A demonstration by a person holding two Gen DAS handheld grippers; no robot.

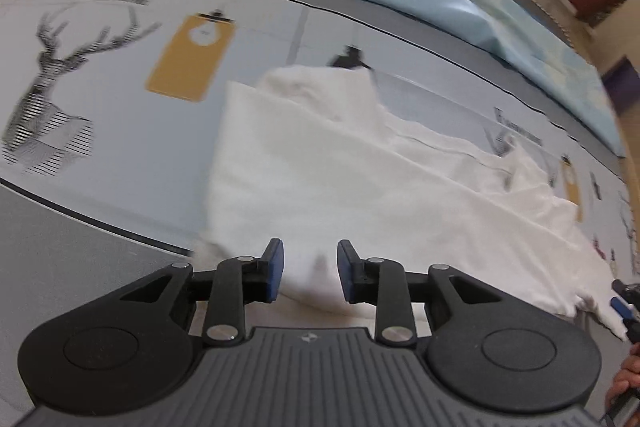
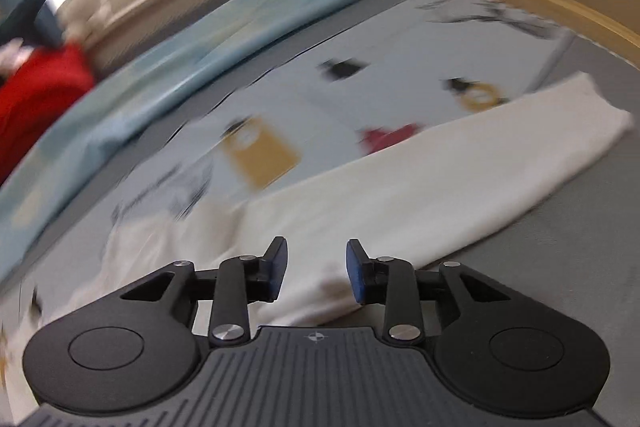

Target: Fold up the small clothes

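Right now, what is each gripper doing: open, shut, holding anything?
Left gripper: jaws open, holding nothing, above the white garment.
Right gripper: jaws open, holding nothing, over the same white garment.

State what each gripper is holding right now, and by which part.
Nothing is held. The left gripper and the right gripper both have their fingers apart above the white garment, which lies on the printed sheet; no cloth is pinched.
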